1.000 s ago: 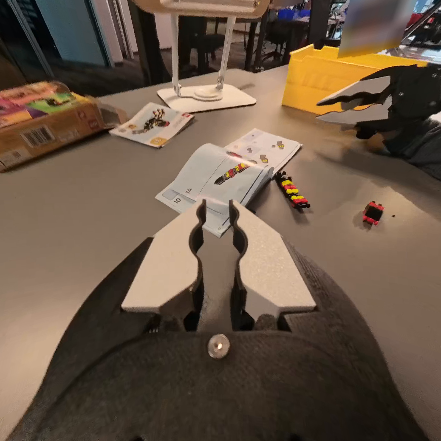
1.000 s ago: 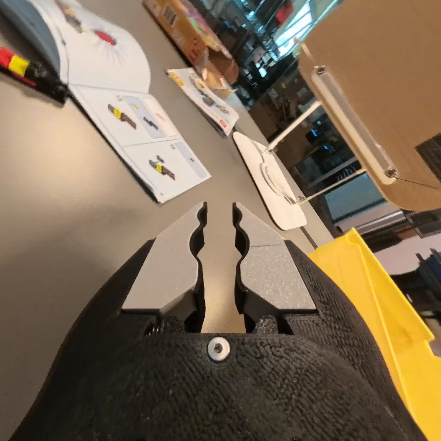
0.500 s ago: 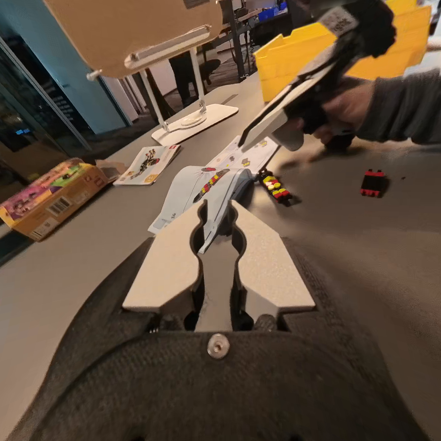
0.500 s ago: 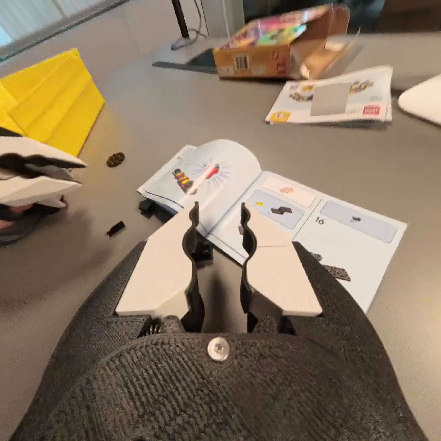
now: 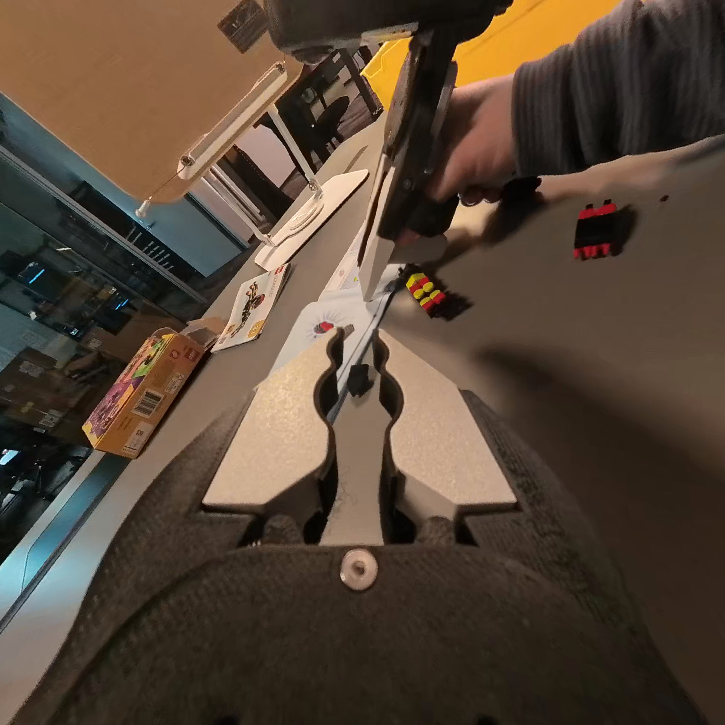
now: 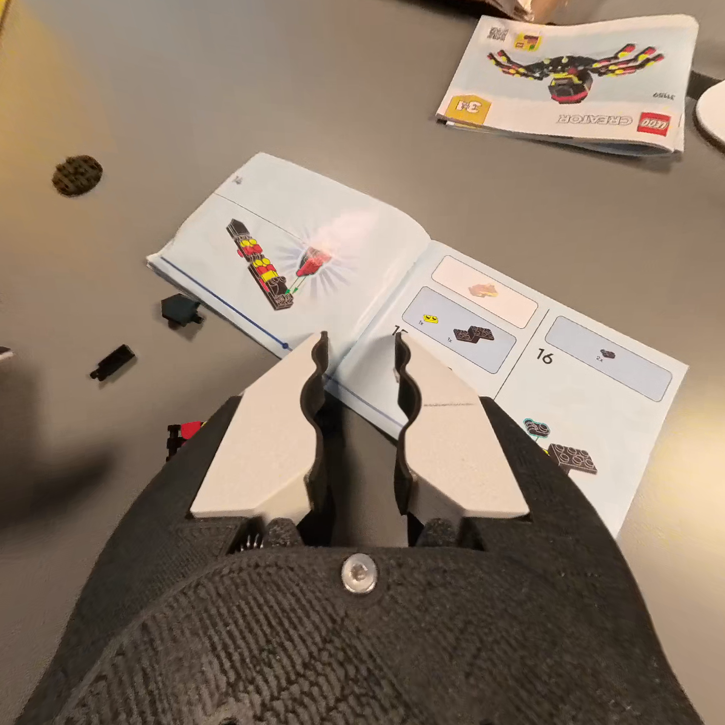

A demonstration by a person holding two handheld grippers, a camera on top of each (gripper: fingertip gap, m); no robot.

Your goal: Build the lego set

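A long black, red and yellow lego strip lies on the grey table beside the open instruction booklet, which also shows in the right wrist view. A red and black block lies farther right. My left gripper is open and empty, low over the table, with a small black piece seen on the table between its fingers. My right gripper is open and empty, its tips over the booklet's near edge. In the left wrist view, a hand holds the right gripper pointing down at the booklet.
Loose black parts lie left of the booklet: a round plate, a small block and a flat piece. A closed booklet, the set's box, a white stand base and a yellow bin sit farther back. Across from one pair of fingers to the other is roughly 12 centimetres. From the left gripper's tips to the small block is close to 6 centimetres. It is also in sight in the left wrist view.
The right gripper swung from the yellow bin side to over the open booklet and tilted down. The left gripper rolled and moved forward to the booklet's edge and the small black piece.
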